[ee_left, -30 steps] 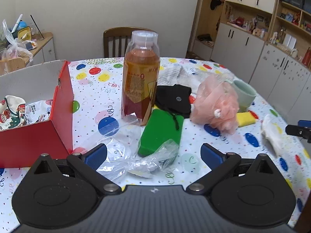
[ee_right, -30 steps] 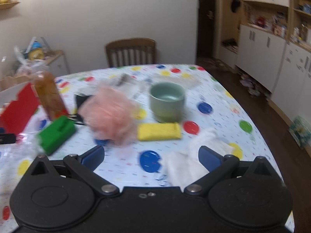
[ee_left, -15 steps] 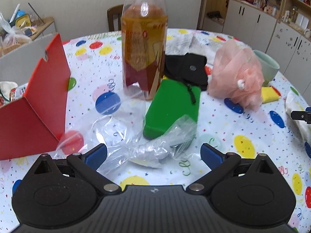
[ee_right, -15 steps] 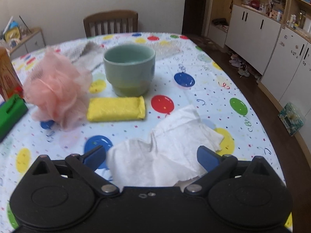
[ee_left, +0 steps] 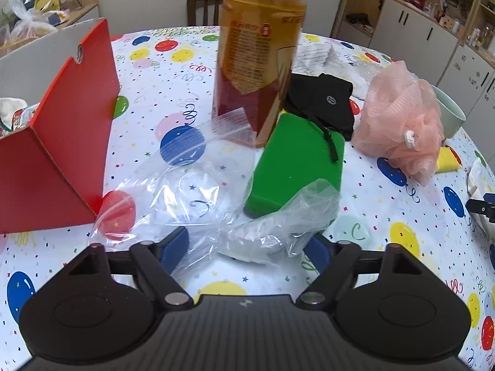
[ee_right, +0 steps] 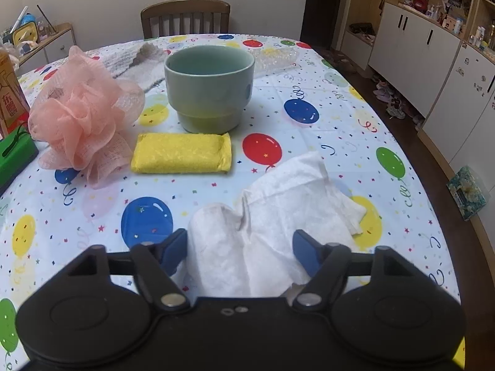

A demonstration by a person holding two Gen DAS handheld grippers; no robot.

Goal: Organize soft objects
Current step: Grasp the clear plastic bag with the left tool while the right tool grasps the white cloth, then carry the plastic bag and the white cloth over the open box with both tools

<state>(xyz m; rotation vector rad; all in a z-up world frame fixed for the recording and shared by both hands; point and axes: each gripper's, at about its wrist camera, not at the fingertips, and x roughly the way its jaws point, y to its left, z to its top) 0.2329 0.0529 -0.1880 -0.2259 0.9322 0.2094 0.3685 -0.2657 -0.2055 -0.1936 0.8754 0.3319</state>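
My left gripper [ee_left: 247, 249] is open, its fingers either side of a crumpled clear plastic bag [ee_left: 216, 198] on the balloon tablecloth. My right gripper [ee_right: 241, 249] is open around a crumpled white tissue [ee_right: 278, 213]. A pink mesh bath puff [ee_right: 80, 117] lies left of a yellow sponge [ee_right: 181, 153]; the puff also shows in the left wrist view [ee_left: 399, 117]. A black cloth pouch [ee_left: 321, 102] lies behind a green block [ee_left: 297, 167]. A red box [ee_left: 62, 136] at left holds soft items.
A tall bottle of amber drink [ee_left: 256, 61] stands just behind the plastic bag. A green ceramic cup [ee_right: 210, 89] stands behind the sponge. A grey-white towel [ee_right: 130, 65] lies at the far side. A wooden chair [ee_right: 185, 18] stands beyond the table; the table's right edge [ee_right: 433, 191] is close.
Both grippers have moved forward and lower: the left up to the plastic bag, the right onto the tissue. Both sets of jaws have narrowed a little.
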